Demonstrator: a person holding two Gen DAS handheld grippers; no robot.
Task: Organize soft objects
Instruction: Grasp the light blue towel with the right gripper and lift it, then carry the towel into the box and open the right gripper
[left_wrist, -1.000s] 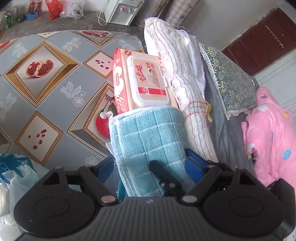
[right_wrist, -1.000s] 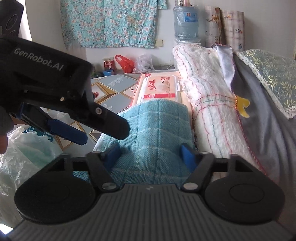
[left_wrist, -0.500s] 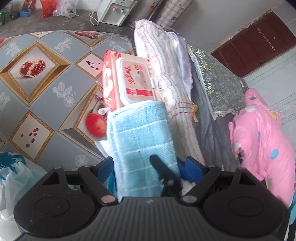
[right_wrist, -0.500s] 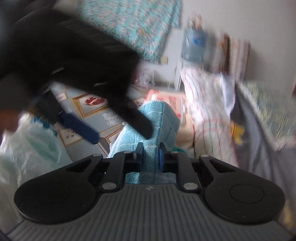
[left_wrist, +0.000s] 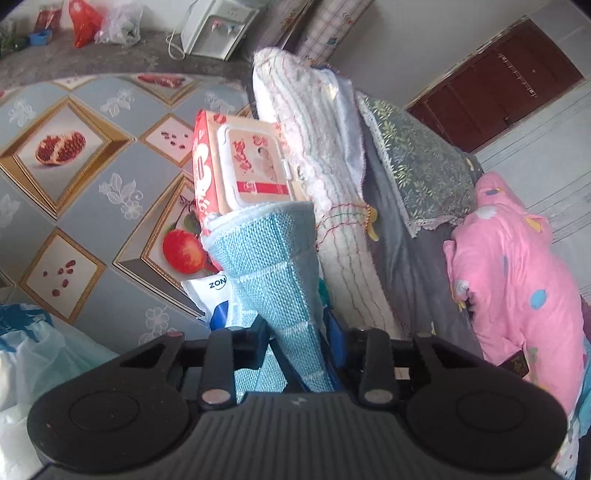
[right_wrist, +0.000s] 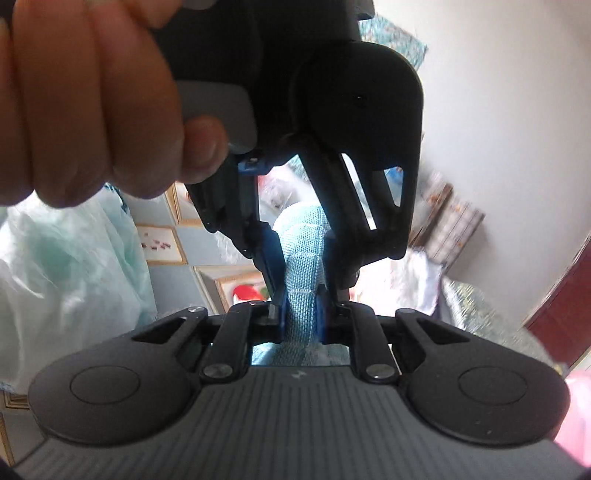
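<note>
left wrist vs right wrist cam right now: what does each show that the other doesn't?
Left wrist only: the wet wipes pack, the pink patterned bundle, the dark red door and the water dispenser.

Right wrist only: the person's hand on the left gripper's body, seen close from outside, and the right gripper shut on the blue towel.

Both: the blue towel, pinched narrow, the left gripper shut on it, and the fruit-print tablecloth.

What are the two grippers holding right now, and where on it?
Both hold the blue towel. The left gripper and the right gripper each pinch its bunched near end between closed jaws, close together; the far end fans out toward the wipes pack.
</note>
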